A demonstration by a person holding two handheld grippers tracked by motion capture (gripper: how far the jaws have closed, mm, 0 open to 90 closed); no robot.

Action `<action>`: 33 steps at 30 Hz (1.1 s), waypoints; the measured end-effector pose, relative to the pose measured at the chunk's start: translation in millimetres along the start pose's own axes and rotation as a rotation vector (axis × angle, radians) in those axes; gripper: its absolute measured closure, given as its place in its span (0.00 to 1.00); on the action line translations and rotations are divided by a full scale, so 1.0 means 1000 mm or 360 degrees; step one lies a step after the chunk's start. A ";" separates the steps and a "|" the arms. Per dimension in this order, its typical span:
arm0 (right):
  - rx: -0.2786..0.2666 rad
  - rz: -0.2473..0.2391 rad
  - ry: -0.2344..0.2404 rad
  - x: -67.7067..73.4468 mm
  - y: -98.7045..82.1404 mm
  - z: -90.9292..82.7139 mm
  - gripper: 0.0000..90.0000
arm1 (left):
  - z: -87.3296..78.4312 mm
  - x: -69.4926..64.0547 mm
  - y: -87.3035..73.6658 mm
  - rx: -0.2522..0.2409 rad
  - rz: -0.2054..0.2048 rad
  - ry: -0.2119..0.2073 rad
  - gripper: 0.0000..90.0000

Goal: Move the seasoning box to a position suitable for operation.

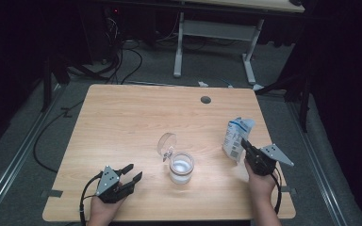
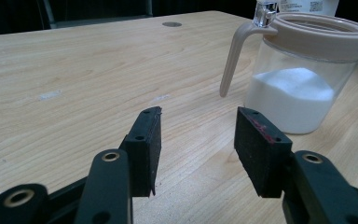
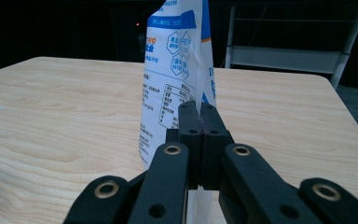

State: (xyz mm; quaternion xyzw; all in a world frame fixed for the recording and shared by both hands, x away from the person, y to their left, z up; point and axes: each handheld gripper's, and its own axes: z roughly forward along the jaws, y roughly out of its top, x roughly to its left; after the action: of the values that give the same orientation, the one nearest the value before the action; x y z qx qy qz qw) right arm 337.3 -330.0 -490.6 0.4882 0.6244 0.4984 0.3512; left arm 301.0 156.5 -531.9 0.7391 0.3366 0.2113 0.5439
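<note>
A clear jar (image 1: 181, 168) half full of white powder stands mid-table, its hinged lid (image 1: 166, 143) flipped up. In the left gripper view the jar (image 2: 303, 79) has a beige rim and handle, just ahead and to the right of my open left gripper (image 2: 198, 122). That left gripper (image 1: 132, 172) rests near the front edge, nothing between its fingers. My right gripper (image 1: 243, 142) is shut on the edge of a white and blue bag (image 1: 236, 135), held upright at the right of the table. In the right gripper view the bag (image 3: 177, 70) rises from the closed jaws of the right gripper (image 3: 199, 109).
The wooden table (image 1: 136, 117) has a round cable hole (image 1: 205, 100) near its far edge. Behind it stand another desk's white legs (image 1: 250, 56) and floor cables (image 1: 118, 61). Dark surroundings on both sides.
</note>
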 end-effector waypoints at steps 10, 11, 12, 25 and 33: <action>0.0011 -0.0018 -0.0011 0.003 -0.007 -0.006 0.97 | 0.001 -0.001 0.000 0.0004 0.0013 -0.0010 0.57; 0.0014 -0.0013 -0.0009 0.004 -0.007 -0.007 0.97 | 0.001 -0.001 0.000 0.0004 0.0013 -0.0010 0.57; 0.0014 -0.0016 -0.0010 0.004 -0.007 -0.007 0.97 | 0.001 -0.001 0.000 0.0006 0.0014 -0.0011 0.57; 0.0020 -0.0023 -0.0021 0.006 -0.007 -0.009 0.94 | 0.000 -0.001 0.000 0.0004 0.0012 -0.0009 0.56; 0.0025 -0.0022 -0.0021 0.007 -0.007 -0.009 0.88 | 0.001 -0.001 0.000 0.0005 0.0013 -0.0005 0.56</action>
State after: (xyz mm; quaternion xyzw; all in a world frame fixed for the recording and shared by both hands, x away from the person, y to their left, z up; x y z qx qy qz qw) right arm 325.7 -325.9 -494.4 0.4898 0.6295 0.4877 0.3550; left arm 300.7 155.3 -531.9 0.7417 0.3331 0.2118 0.5423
